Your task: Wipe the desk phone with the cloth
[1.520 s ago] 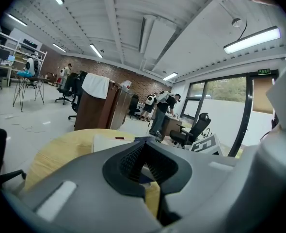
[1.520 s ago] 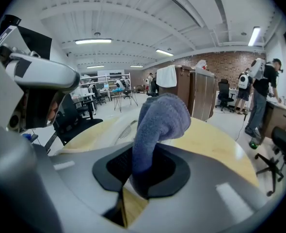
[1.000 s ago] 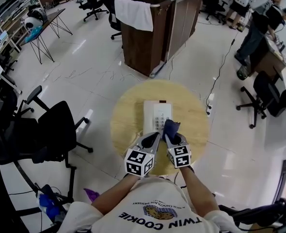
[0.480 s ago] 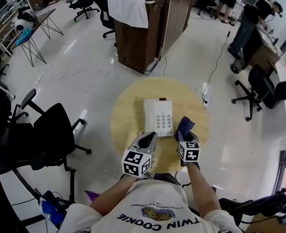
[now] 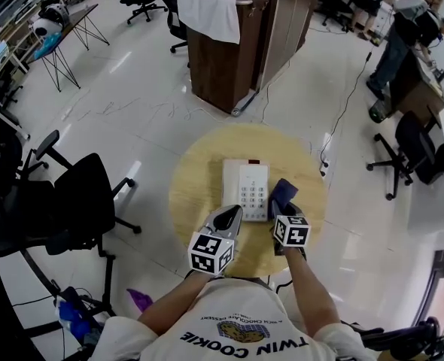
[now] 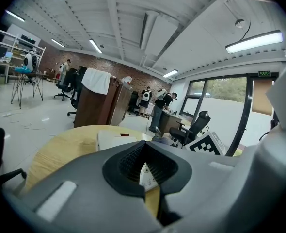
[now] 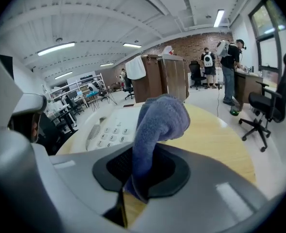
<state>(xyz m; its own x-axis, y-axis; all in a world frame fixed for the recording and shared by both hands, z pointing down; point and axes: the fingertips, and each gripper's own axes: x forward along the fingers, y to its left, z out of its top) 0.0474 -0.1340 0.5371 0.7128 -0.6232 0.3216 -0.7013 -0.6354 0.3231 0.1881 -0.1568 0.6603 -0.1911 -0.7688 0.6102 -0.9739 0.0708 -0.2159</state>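
Looking steeply down on a round wooden bench (image 5: 199,179) carrying a white desk phone (image 5: 244,189), lying flat near the middle with the keypad facing up. Holding the right gripper (image 5: 282,210) at the phone's right edge, fingers pinching a blue cloth (image 5: 283,194) between them. Seeing, in the right gripper view, the cloth (image 7: 157,125) rising out of the clamped fingers in a thick fold and bunching over at the top, with the phone (image 7: 109,130) lying just behind and to the left of it on the bench (image 7: 215,135); not showing clearly whether cloth and phone are touching. Holding the left gripper (image 5: 229,216) at the phone's near left corner, fingers pressed together with nothing between them. Catching, in the left gripper view, a small piece of the phone (image 6: 116,139) through the opening above the closed fingers, and the bench (image 6: 60,149) spreading out to the left. Standing beyond the bench on the glossy floor, a dark wooden cabinet (image 5: 222,66) with a white towel (image 5: 211,15) draping over its top edge; sitting off to the left, a black office chair (image 5: 86,201)
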